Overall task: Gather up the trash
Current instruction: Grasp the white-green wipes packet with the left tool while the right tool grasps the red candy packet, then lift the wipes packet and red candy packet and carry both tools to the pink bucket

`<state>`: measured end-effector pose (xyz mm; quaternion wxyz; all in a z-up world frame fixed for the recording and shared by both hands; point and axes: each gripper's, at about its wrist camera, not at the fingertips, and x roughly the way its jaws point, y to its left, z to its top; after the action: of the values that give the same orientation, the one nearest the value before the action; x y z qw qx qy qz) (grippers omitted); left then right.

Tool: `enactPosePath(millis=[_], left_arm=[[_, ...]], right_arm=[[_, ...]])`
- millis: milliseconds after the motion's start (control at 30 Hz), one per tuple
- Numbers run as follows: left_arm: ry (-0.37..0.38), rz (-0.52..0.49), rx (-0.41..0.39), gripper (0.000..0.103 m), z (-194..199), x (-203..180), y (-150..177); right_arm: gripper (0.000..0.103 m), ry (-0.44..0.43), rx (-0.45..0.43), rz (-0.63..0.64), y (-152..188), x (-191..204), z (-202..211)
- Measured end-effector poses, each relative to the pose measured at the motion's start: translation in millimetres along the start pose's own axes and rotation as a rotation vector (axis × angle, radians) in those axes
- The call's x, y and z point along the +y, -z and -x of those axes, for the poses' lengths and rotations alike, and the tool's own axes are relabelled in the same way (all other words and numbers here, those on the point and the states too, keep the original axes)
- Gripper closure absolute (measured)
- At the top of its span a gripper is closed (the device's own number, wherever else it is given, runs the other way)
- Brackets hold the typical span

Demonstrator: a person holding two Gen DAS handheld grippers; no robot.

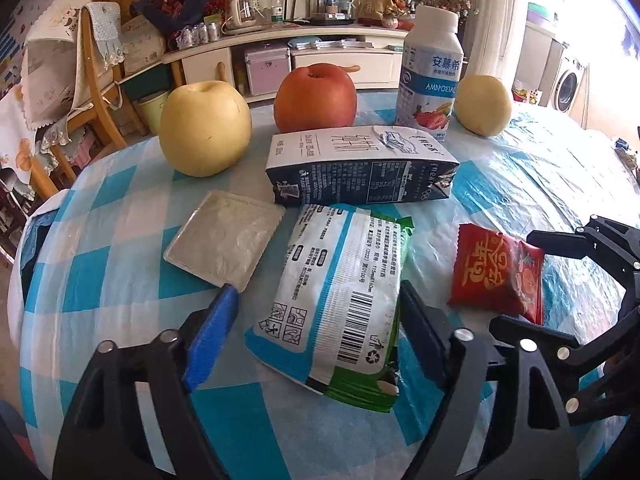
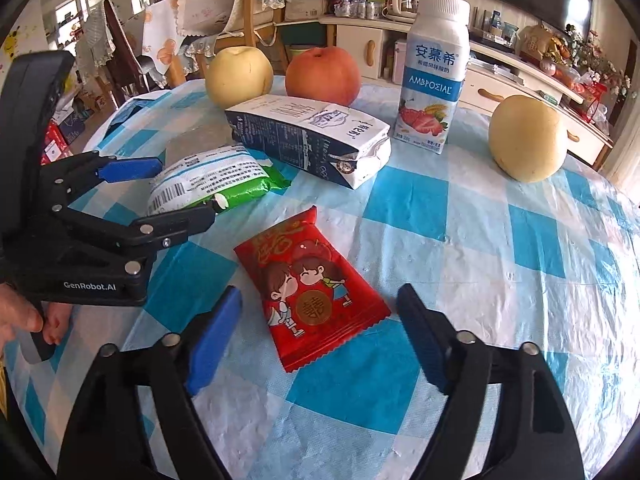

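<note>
A white, blue and green wipes packet [image 1: 340, 320] lies flat between the fingers of my left gripper [image 1: 316, 290]. The jaws are open, with a gap showing at the left blue pad [image 1: 212, 336]. A red snack packet [image 2: 308, 280] with cartoon figures lies between the fingers of my right gripper [image 2: 318, 298], which is open with space on both sides. In the right wrist view, the left gripper [image 2: 186, 188] straddles the wipes packet [image 2: 208, 184]. A flattened milk carton [image 1: 360, 168] and a silver foil packet [image 1: 224, 240] lie just beyond.
A checked blue and white cloth [image 2: 500, 240] covers the round table. Two yellow pears [image 1: 206, 128] [image 1: 484, 104], a red apple [image 1: 316, 96] and an upright yogurt bottle [image 1: 430, 72] stand at the far side. A person's hand [image 2: 20, 316] holds the left gripper. Chairs and a cabinet stand behind.
</note>
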<state>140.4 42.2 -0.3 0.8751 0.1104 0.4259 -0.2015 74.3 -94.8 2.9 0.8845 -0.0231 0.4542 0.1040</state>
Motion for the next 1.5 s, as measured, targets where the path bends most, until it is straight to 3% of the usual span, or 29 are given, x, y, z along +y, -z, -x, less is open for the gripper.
enactPosePath(millis=[67,233,367,567,900,1167,1500], left_arm=[[0.000,-0.011,-0.002,0.039,1,-4,0],[0.018,0.005,-0.010,0.049,3,-5,3],[0.014,0.022,-0.016,0.051,8,-4,7],[0.006,0.107,-0.032,0.055,18,9,15],[-0.001,0.234,-0.088,0.055,46,25,28],[-0.062,0.330,-0.151,0.055,79,57,41],[-0.141,0.397,-0.185,0.055,109,92,54]], right_arm=[[0.019,0.006,0.001,0.005,-2,0,-2],[0.020,0.026,0.001,0.036,-2,4,-3],[0.041,0.029,-0.013,0.035,-3,2,-1],[0.051,0.018,-0.022,0.029,-2,-3,1],[0.055,-0.032,-0.065,-0.033,1,-7,10],[0.055,-0.121,-0.091,-0.090,2,-3,14],[0.056,-0.219,-0.088,-0.073,3,20,15]])
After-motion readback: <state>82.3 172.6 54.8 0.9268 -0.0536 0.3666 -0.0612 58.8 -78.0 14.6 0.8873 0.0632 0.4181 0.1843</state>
